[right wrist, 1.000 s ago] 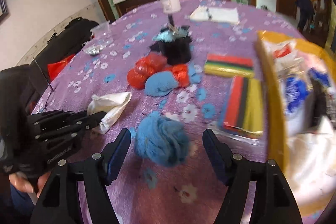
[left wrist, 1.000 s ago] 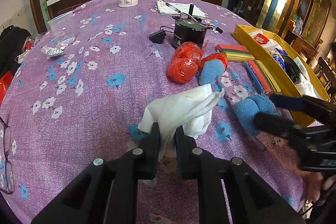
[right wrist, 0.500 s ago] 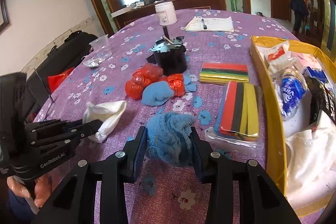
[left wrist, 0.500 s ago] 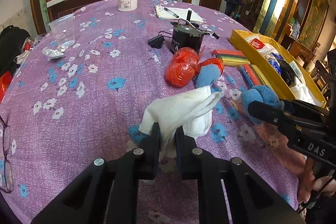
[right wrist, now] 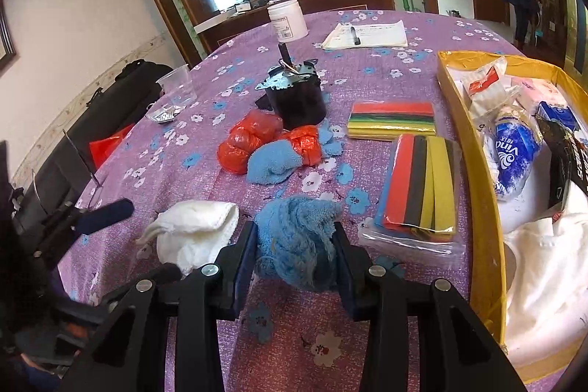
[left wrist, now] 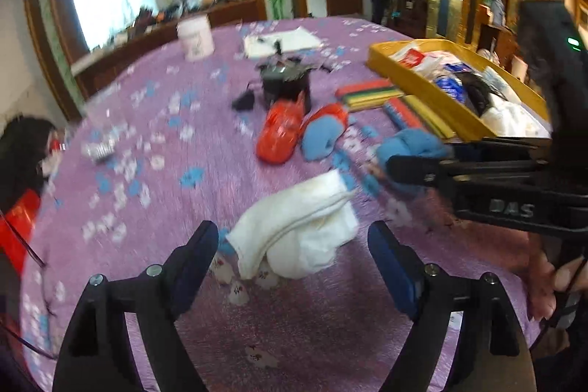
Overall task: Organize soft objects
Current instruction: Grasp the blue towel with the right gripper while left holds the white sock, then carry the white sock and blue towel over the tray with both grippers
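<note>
The left hand-held gripper (left wrist: 294, 245) has just opened, its jaws wide apart around a crumpled white cloth (left wrist: 297, 234) lying on the desk (left wrist: 191, 208). The right hand-held gripper (right wrist: 294, 252) is clamped on a fuzzy blue cloth (right wrist: 294, 237).

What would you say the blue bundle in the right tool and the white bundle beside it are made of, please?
The blue bundle looks like terry or chenille cloth: fuzzy, looped, matte pile, with a loose thread hanging. The white bundle seems a smoother woven or knitted cotton, matte, with soft folds and a stitched edge. The exact fibre cannot be told.
</note>
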